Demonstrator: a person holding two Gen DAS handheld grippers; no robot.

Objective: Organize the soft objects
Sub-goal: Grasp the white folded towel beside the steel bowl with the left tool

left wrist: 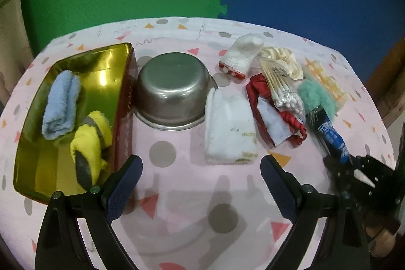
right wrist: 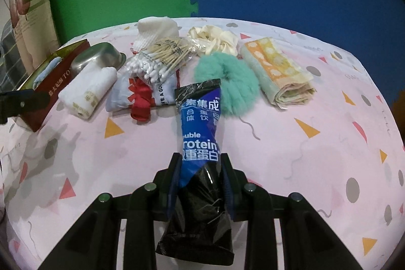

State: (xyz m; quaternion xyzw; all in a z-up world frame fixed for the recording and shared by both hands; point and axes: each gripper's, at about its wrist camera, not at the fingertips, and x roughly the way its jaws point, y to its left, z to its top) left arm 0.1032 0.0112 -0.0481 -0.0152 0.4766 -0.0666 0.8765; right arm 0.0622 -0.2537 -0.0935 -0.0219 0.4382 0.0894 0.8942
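Right tool (right wrist: 200,168) gripping pouch (right wrist: 200,123)

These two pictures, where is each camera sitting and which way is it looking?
Left wrist view: sits on the left gripper, looking forward and down at the table; its open fingers frame the white towel, the gold box to the left.
Right wrist view: sits on the right gripper, looking down the protein packet clamped in its fingers.
Shared: white towel, steel bowl, cotton swabs, green scrunchie; each view catches the other gripper at its edge.
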